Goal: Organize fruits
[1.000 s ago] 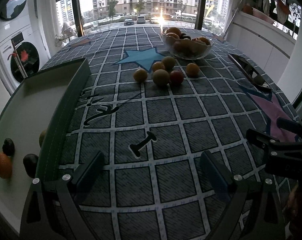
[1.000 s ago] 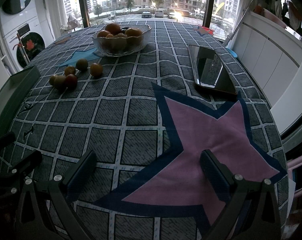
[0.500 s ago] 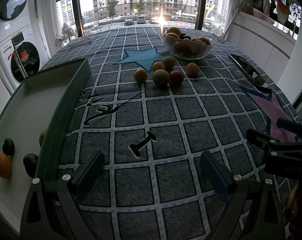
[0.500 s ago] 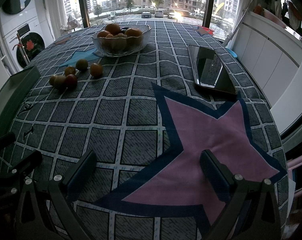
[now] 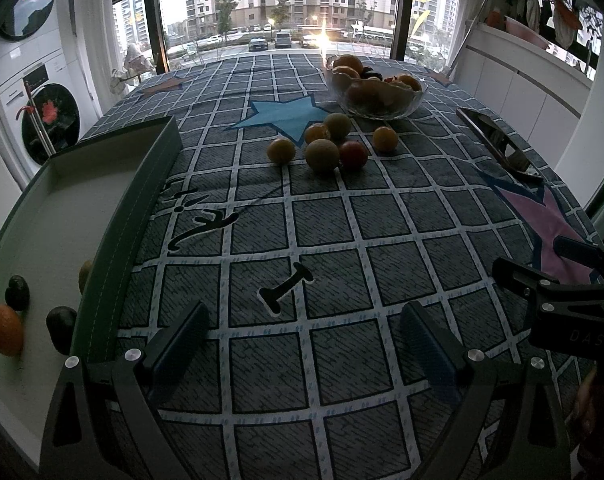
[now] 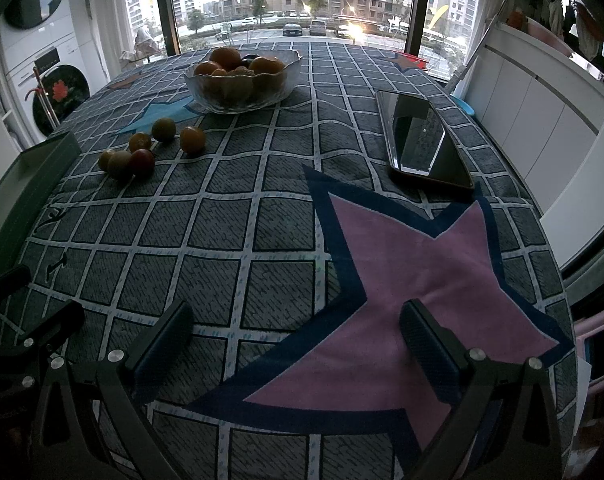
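Observation:
Several loose fruits (image 5: 321, 155) lie in a cluster mid-table, among them a red one (image 5: 353, 155) and an orange one (image 5: 385, 139); the cluster also shows in the right wrist view (image 6: 142, 162). A glass bowl (image 5: 375, 94) full of fruit stands behind them, also seen in the right wrist view (image 6: 242, 80). A green-rimmed white tray (image 5: 102, 216) at the left holds an orange fruit (image 5: 4, 330) and two dark fruits (image 5: 60, 328). My left gripper (image 5: 305, 344) is open and empty above the cloth. My right gripper (image 6: 298, 344) is open and empty over the pink star.
A dark reflective tray (image 6: 419, 140) lies at the right of the table. The right gripper's body (image 5: 569, 300) shows at the right edge of the left wrist view. A washing machine (image 5: 42, 120) stands left of the table, white cabinets (image 6: 541, 120) to the right.

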A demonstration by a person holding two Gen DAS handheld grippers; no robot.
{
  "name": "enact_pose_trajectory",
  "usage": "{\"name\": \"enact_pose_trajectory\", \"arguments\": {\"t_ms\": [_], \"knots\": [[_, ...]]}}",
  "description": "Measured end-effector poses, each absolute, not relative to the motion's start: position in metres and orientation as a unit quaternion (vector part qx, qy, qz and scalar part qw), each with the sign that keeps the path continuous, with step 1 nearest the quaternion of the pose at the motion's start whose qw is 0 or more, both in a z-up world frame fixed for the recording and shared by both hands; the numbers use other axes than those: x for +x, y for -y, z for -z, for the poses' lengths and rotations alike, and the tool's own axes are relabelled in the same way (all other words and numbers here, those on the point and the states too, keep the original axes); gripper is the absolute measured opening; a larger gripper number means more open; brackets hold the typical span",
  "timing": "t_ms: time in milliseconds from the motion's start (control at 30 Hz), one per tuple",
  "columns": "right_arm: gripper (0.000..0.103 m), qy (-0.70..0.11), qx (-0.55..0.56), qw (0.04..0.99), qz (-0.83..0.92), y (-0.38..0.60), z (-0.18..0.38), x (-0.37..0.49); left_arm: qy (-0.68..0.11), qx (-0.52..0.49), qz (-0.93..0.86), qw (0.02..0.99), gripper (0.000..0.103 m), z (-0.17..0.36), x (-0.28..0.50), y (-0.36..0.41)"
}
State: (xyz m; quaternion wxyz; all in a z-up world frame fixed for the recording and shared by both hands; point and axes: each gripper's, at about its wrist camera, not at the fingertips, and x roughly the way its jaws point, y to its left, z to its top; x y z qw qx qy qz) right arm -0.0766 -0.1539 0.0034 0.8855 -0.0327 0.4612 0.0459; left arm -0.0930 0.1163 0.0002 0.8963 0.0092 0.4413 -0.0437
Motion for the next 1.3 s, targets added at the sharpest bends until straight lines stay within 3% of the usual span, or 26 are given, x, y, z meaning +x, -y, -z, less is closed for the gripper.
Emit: {"name": "enact_pose_trajectory", "arguments": {"t_ms": [600,767,1300], "knots": [[0.103,-0.476,-0.034,0.878,-0.044,0.153,-0.005,-0.073,-0.441,0.01,0.05,0.896,0.097,-0.001,-0.094,-0.116],[0.103,-0.52,-0.017,0.852,-0.062,0.149,-0.011,-0.05,-0.437,-0.003,0.058,0.898,0.097,-0.002,-0.096,-0.119],[0.1,-0.502,0.014,0.861,-0.08,0.105,-0.016,0.046,-0.467,-0.024,0.002,0.884,0.097,-0.009,-0.043,-0.133]]}}
